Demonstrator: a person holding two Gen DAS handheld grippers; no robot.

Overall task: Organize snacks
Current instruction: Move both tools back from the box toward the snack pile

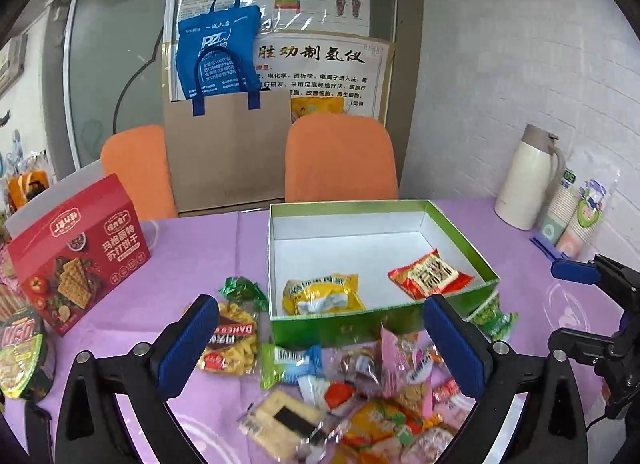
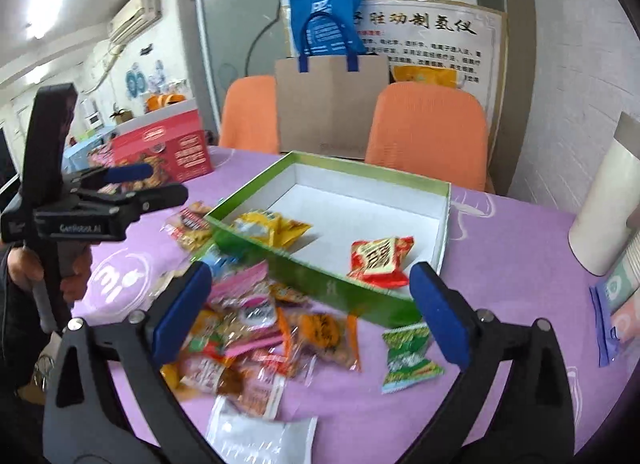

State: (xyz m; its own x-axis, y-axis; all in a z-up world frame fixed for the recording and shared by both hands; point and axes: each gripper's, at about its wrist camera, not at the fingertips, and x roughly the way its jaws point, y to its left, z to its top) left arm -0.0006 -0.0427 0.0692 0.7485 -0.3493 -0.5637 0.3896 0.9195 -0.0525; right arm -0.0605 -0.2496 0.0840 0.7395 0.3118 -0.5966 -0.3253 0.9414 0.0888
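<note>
A green box (image 1: 348, 330) with a white inside stands open on the purple table; it also shows in the right wrist view (image 2: 320, 280). A yellow packet (image 1: 320, 296) and a red packet (image 1: 430, 274) lie inside it. A pile of snack packets (image 1: 360, 396) lies in front of the box, and also shows in the right wrist view (image 2: 256, 328). A green packet (image 2: 408, 356) lies apart at the box's near right corner. My left gripper (image 1: 320, 348) is open and empty above the pile. My right gripper (image 2: 312, 316) is open and empty above the pile's right side.
A red cracker box (image 1: 76, 252) and a noodle bowl (image 1: 24, 356) stand at the left. A cream thermos (image 1: 524, 180) and stacked paper cups (image 1: 576, 216) stand at the right. Two orange chairs (image 1: 340, 156) are behind the table.
</note>
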